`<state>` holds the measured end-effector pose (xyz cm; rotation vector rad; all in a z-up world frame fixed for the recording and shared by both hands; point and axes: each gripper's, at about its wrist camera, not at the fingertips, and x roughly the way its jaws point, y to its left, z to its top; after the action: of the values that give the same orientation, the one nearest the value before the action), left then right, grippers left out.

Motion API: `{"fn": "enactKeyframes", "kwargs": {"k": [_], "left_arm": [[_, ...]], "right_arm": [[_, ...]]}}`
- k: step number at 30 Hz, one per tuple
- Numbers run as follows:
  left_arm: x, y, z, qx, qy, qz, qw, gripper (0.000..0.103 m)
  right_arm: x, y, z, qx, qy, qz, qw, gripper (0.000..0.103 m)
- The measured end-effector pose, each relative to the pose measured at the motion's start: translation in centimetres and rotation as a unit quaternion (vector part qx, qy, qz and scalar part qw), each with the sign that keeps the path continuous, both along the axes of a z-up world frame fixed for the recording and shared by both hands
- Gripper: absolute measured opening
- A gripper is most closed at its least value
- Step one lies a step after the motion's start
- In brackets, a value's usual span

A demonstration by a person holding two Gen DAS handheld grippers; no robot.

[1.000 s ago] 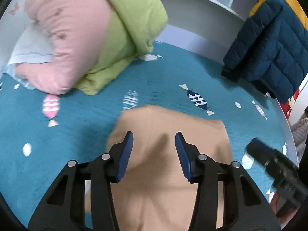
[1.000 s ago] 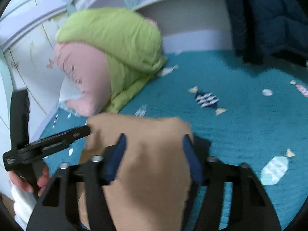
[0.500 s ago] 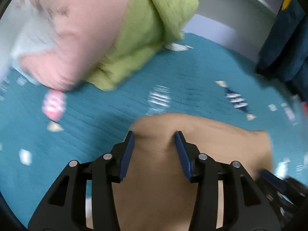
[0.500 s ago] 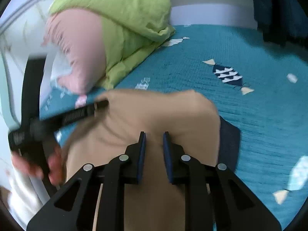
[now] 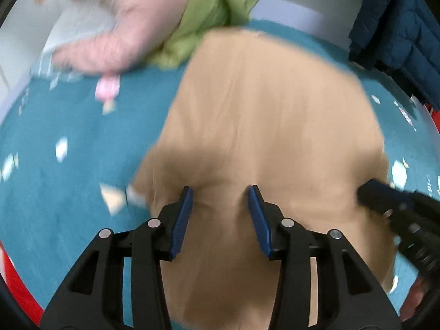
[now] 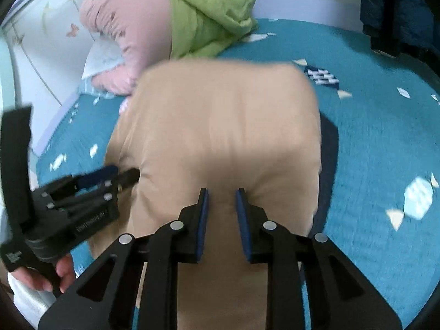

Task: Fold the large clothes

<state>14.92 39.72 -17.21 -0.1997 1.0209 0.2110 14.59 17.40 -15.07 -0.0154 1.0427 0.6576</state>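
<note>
While both narrow-set grippers, left gripper (image 5: 220, 214) and right gripper (image 6: 221, 217), pinch the tan garment (image 5: 269, 126), lay its far edge flat short of the green quilt (image 6: 198, 11); the right gripper's fingers are opening.

tan garment (image 5: 275, 126) motion-blurred, near end cut off at bottom edge, navy jacket (image 5: 398, 27) cropped top right

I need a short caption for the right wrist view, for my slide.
Right gripper, jaws opening around a fold of tan garment on a teal bedspread; left gripper alongside.
</note>
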Motion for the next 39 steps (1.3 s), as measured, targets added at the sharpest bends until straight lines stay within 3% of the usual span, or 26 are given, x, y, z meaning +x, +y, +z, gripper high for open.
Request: {"fn": "enactKeyframes", "kwargs": {"k": [8, 14, 15, 16, 18, 19, 21, 23, 25, 29, 39], "left_arm": [[-6.4, -2.6, -0.1, -0.009, 0.016, 0.04, 0.999, 0.043], [-8.7, -6.0, 1.1, -0.005, 0.017, 0.042, 0.9989, 0.053], [-9.0, -6.6, 1.4, -0.004, 0.016, 0.042, 0.999, 0.059], [-9.4, -7.5, 1.8, -0.004, 0.014, 0.039, 0.9991, 0.065], [-9.9, -8.8, 2.6, -0.004, 0.005, 0.034, 0.9994, 0.068], [-10.2, -9.9, 3.1, 0.001, 0.001, 0.029, 0.9996, 0.074], [-10.4, -12.0, 3.7, 0.026, 0.008, 0.023, 0.9994, 0.08], [-10.7, -14.1, 4.1, 0.044, 0.011, 0.015, 0.9989, 0.08], [-11.0, -16.1, 4.7, 0.037, 0.005, 0.003, 0.9993, 0.084], [-11.6, -20.0, 6.3, 0.042, -0.017, -0.018, 0.9988, 0.09], [-11.9, -27.1, 10.0, 0.048, -0.057, -0.068, 0.9949, 0.092]], "right_arm": [[-5.4, -2.9, -0.1, -0.009, 0.025, 0.012, 1.0, 0.021], [-6.6, -5.4, 0.6, 0.003, 0.061, 0.017, 0.998, 0.021], [-6.9, -5.8, 0.8, 0.003, 0.062, 0.017, 0.998, 0.023], [-7.2, -6.6, 1.1, 0.001, 0.06, 0.012, 0.998, 0.025], [-7.8, -8.3, 1.9, 0.001, 0.049, -0.004, 0.999, 0.041], [-8.1, -9.1, 2.2, 0.001, 0.043, -0.011, 0.999, 0.045], [-8.8, -11.2, 3.2, -0.005, 0.03, -0.038, 0.999, 0.069], [-9.3, -13.4, 4.1, 0.003, 0.017, -0.071, 0.997, 0.08], [-10.0, -15.5, 5.0, 0.002, 0.003, -0.1, 0.995, 0.087], [-11.2, -19.3, 6.8, -0.008, -0.034, -0.147, 0.988, 0.093], [-13.4, -26.3, 9.0, -0.027, -0.105, -0.239, 0.965, 0.095]]}}
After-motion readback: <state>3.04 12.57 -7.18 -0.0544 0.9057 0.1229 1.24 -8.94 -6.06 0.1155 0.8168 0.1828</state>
